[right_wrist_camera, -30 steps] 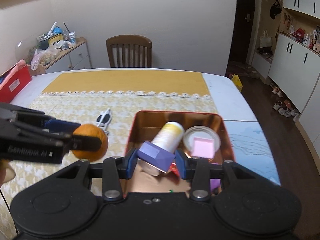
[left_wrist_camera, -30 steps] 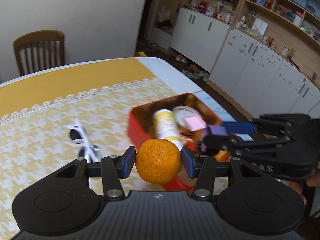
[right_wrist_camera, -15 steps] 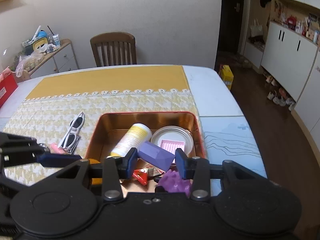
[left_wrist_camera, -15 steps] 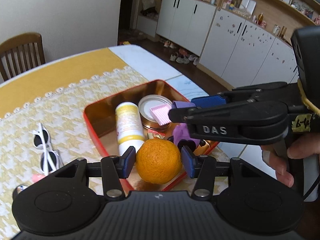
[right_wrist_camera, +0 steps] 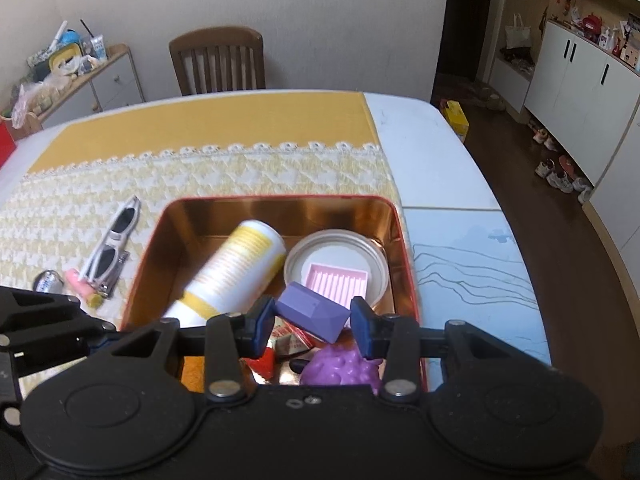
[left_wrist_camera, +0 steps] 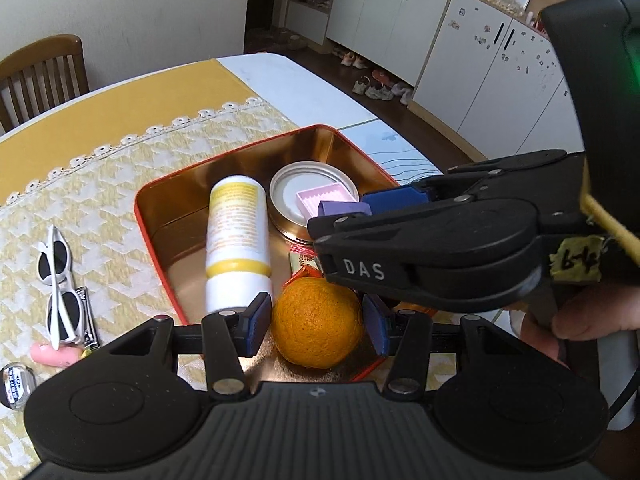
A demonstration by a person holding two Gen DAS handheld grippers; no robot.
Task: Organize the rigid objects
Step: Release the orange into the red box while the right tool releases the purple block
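My left gripper (left_wrist_camera: 318,322) is shut on an orange (left_wrist_camera: 317,322) and holds it over the near end of a red tin box (left_wrist_camera: 138,216) with a gold inside. My right gripper (right_wrist_camera: 314,322) is shut on a purple block (right_wrist_camera: 312,312) above the same box (right_wrist_camera: 404,240). Inside lie a white and yellow bottle (right_wrist_camera: 234,270), a round metal lid (right_wrist_camera: 300,256) with a pink tray (right_wrist_camera: 338,282) on it, a purple bumpy toy (right_wrist_camera: 340,368) and red wrappers (right_wrist_camera: 290,342). In the left wrist view the right gripper (left_wrist_camera: 348,210) crosses from the right above the box.
White sunglasses (left_wrist_camera: 58,280), nail clippers (left_wrist_camera: 86,316), a pink tube (left_wrist_camera: 54,354) and a small silver item (left_wrist_camera: 16,382) lie on the yellow patterned cloth left of the box. A wooden chair (right_wrist_camera: 218,60) stands behind the table. White cabinets (left_wrist_camera: 472,52) line the right wall.
Both grippers have come down and moved over the red box, each with its object still held. The box now fills more of both views and the orange hangs above its near end.
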